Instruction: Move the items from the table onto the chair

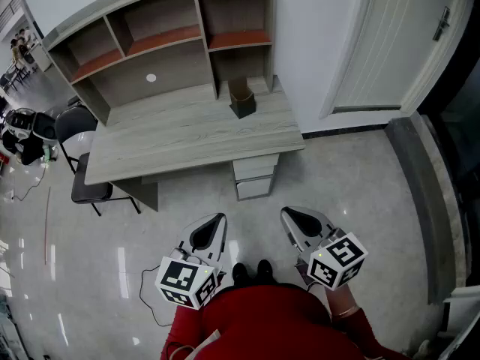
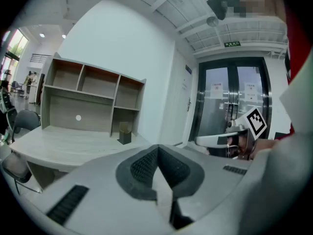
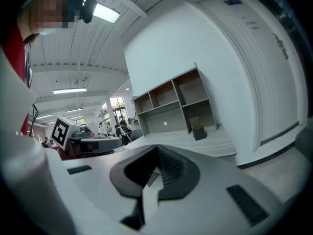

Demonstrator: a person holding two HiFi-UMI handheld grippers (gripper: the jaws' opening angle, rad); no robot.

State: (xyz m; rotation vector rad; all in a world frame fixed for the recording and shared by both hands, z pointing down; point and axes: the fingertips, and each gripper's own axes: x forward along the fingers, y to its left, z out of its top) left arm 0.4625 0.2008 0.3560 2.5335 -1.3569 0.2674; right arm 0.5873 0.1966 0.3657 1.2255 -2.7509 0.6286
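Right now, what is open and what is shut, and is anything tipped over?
left claw, shut, holding nothing.
right claw, shut, holding nothing.
dark box, upright on the desk, top open.
white door, shut.
drawers, pushed in.
black chair, upright by the desk.

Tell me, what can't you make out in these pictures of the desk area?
- Inside of the dark box on the desk: head view, too small, shaded by its own walls.
- Seat of the chair: head view, partly hidden under the desk top.
- Dark clutter: head view, cut off by the left edge.
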